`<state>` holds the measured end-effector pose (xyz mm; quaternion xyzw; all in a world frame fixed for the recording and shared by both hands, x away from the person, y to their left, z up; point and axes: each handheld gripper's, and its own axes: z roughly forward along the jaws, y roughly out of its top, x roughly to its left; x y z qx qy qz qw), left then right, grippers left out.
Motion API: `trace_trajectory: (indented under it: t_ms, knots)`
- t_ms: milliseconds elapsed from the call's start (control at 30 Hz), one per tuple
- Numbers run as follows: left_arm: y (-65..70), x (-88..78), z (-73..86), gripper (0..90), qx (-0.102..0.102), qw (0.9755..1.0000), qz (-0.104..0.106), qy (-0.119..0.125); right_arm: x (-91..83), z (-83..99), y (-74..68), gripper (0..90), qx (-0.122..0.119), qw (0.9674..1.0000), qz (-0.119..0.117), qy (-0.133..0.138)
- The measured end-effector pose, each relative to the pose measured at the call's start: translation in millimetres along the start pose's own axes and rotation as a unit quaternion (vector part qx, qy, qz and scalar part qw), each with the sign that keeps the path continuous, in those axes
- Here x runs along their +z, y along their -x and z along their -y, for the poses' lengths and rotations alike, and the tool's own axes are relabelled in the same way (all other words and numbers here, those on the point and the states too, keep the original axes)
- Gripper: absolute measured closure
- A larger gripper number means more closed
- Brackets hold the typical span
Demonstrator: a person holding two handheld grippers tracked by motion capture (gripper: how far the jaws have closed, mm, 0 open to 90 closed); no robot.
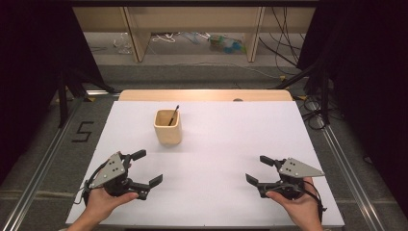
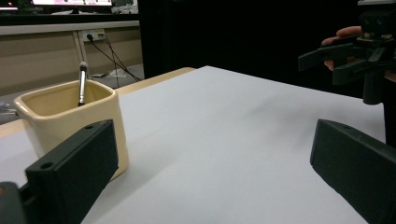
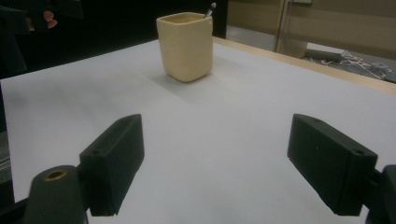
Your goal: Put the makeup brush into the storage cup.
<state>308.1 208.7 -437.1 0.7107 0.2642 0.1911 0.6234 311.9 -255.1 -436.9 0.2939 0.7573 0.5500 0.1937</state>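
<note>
Both grippers rest low over the white table (image 1: pixel 216 192) near its front edge, well apart: the left gripper (image 1: pixel 147 168) at the left with jaws spread wide and nothing between them, the right gripper (image 1: pixel 258 170) at the right, likewise wide open and empty. Between them and farther back stands a cream square cup (image 1: pixel 168 128), upright, nearer the left gripper, not touched by either. A thin dark brush (image 1: pixel 173 115) leans inside the cup, its tip above the rim.
</note>
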Motion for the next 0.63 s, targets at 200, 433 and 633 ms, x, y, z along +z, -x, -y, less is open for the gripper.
trace_trajectory:
  t_ms: [200, 433, 633]
  knots:
    - [-1.3, 1.5, 4.6, 0.6, -0.001, 1.0000, -0.002, -0.009, 0.5, 0.1, -1.2, 19.8, 0.003, 1.0000, 0.001, -0.001]
    - [-2.5, 4.3, 8.3, 1.3, 0.011, 0.9997, -0.001, -0.023, -1.4, -0.4, -0.2, 19.8, -0.001, 0.9999, 0.005, -0.012]
    - [-9.6, 5.6, 13.3, 2.4, 0.000, 0.9994, -0.012, -0.032, -0.2, 0.3, 0.6, 19.8, 0.001, 1.0000, 0.000, -0.005]
